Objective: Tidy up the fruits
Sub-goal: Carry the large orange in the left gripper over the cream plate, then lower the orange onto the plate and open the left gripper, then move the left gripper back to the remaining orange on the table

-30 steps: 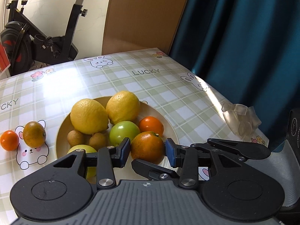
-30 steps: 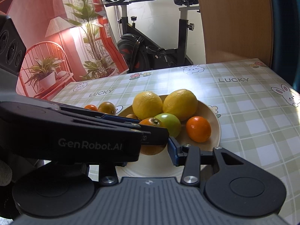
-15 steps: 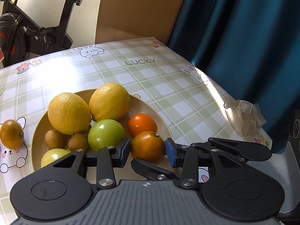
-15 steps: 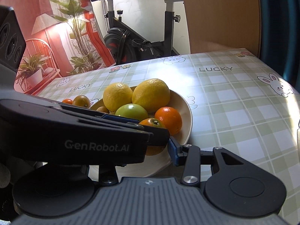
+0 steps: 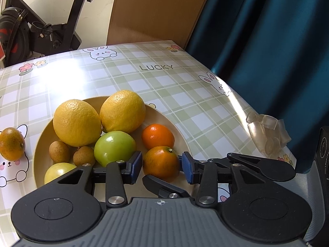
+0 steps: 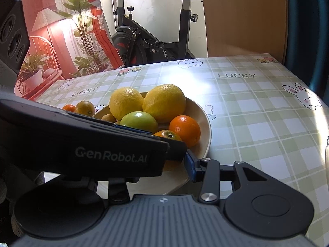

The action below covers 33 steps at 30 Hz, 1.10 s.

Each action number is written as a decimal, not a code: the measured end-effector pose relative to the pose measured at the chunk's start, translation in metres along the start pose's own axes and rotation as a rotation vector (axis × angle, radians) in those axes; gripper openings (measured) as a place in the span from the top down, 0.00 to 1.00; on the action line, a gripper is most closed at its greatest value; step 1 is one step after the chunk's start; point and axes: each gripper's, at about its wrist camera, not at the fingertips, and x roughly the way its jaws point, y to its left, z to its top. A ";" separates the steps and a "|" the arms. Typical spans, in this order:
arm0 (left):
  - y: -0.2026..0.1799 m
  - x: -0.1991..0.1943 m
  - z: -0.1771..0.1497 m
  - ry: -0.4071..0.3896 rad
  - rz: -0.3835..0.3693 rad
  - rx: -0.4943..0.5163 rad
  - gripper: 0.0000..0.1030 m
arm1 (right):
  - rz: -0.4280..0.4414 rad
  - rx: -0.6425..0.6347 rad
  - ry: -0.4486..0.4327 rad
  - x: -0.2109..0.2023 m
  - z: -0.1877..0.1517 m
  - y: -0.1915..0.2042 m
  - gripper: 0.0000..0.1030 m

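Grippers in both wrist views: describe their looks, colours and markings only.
Left gripper: matte black linkage arms, silver pivot screws, blue pads on its fingertips, a grey ribbed base with two round black discs. Right gripper: the same build. The left one's black side reads "GenRobot.AI" in grey.

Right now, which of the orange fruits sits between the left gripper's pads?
The darker, green-tinged orange at the plate's near edge, stem up. The brighter mandarin sits behind it; another dull orange lies on the tablecloth.

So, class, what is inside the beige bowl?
In the bowl: two lemons, a green fruit, two oranges, two small brown fruits and a pale yellow-green fruit. The left claw hides the bowl's near part.
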 end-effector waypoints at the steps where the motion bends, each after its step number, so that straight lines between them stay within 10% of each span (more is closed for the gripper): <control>1: -0.001 -0.001 -0.001 -0.002 0.003 0.002 0.56 | -0.002 -0.004 0.003 0.000 0.000 0.000 0.57; 17: 0.014 -0.053 0.000 -0.135 -0.002 -0.101 0.55 | -0.046 -0.038 -0.002 -0.010 0.004 0.003 0.56; 33: 0.066 -0.130 -0.034 -0.311 0.241 -0.217 0.53 | -0.029 -0.114 -0.034 -0.030 0.008 0.027 0.56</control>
